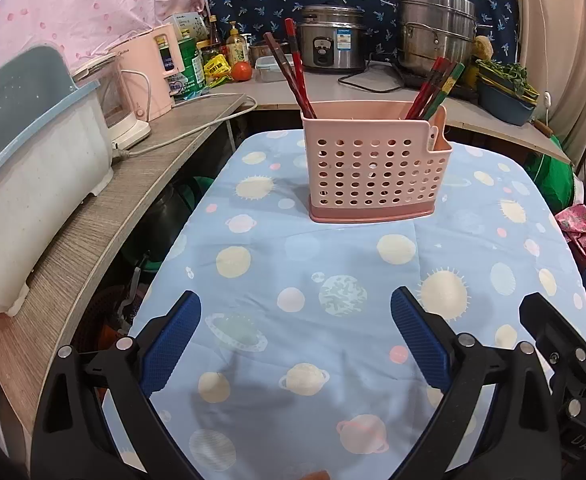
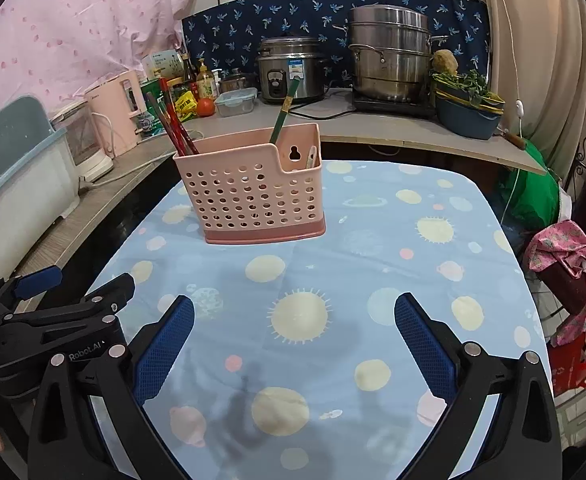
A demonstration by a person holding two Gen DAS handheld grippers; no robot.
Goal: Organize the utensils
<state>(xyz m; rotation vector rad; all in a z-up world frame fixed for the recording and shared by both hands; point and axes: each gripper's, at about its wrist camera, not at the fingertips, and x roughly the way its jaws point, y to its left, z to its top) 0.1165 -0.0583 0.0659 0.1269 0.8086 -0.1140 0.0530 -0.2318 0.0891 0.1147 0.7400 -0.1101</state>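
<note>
A pink perforated utensil holder [image 1: 373,168] [image 2: 253,196] stands upright on the blue planet-print tablecloth [image 1: 333,340] [image 2: 353,280]. Dark red chopsticks [image 1: 289,68] [image 2: 171,120] lean out of its left end. Red and green chopsticks [image 1: 437,84] stick out of its right end; from the right wrist view a green chopstick [image 2: 285,110] shows there. A pale utensil [image 2: 312,157] sits in the low side pocket. My left gripper [image 1: 296,304] and my right gripper [image 2: 294,306] both hover over the cloth short of the holder, jaws wide open, with nothing between them.
A grey wooden counter [image 1: 141,184] runs along the left with a white-and-blue bin [image 1: 33,184], a kettle and a pink appliance. Behind the table sit a rice cooker [image 1: 333,38], a steel steamer pot [image 1: 437,36], bottles, a tomato and a blue bowl of greens [image 2: 469,112].
</note>
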